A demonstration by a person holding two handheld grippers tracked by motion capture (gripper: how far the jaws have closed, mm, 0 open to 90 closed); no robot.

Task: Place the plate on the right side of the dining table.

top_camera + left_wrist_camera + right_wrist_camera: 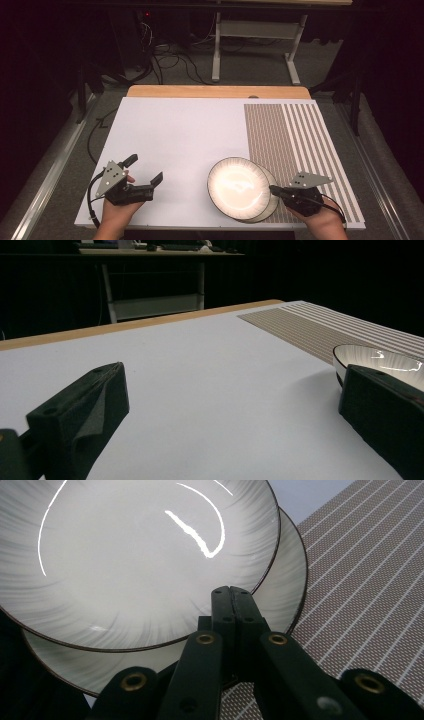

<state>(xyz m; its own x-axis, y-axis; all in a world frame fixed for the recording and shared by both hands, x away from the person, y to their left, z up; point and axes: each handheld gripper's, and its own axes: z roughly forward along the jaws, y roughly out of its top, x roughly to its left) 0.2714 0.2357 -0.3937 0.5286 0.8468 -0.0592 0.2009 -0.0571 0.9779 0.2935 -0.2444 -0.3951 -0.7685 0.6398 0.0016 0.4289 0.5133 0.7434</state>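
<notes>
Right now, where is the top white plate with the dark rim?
In the high view the top white plate with the dark rim sits near the table's front edge, right of centre, overlapping a second matching plate beside the striped mat, with the right tongs at its rim.

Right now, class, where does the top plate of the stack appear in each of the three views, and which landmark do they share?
High view: top plate lower centre-right, beside the right gripper.
Left gripper view: right edge, behind a jaw.
Right gripper view: upper left, jaws closed over its rim.
Shared landmark: striped placemat.

text: none readable | labels: none – plates [239, 188] and striped mat [295, 145] bear no writing
</notes>
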